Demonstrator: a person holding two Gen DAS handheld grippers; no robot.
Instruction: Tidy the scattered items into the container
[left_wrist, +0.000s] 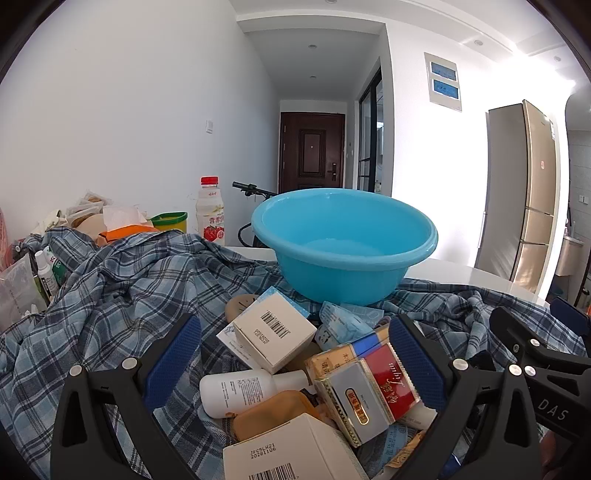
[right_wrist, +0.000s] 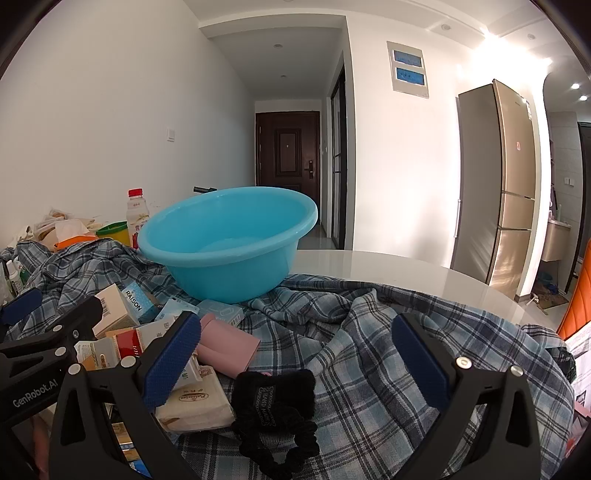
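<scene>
An empty blue basin (left_wrist: 343, 240) (right_wrist: 229, 240) stands on a plaid cloth (left_wrist: 129, 288) (right_wrist: 369, 332). In front of it lies a pile of small items: a white barcode box (left_wrist: 275, 332), a red and silver cigarette pack (left_wrist: 373, 391), a white bottle (left_wrist: 240, 391), a tan pouch (left_wrist: 273, 413). My left gripper (left_wrist: 295, 354) hangs open over this pile, touching nothing. My right gripper (right_wrist: 295, 350) is open above a black hair band (right_wrist: 277, 406), a pink case (right_wrist: 229, 343) and a tissue pack (right_wrist: 199, 406). The left gripper's finger (right_wrist: 51, 332) shows at the left.
A red-capped drink bottle (left_wrist: 210, 210), a yellow-green tub (left_wrist: 170, 221) and snack packs (left_wrist: 88, 210) crowd the table's far left. Bare white tabletop (right_wrist: 388, 266) lies right of the basin. A fridge (right_wrist: 495, 184) and a dark door (right_wrist: 288, 147) stand beyond. An orange chair back (right_wrist: 576, 302) is at the right.
</scene>
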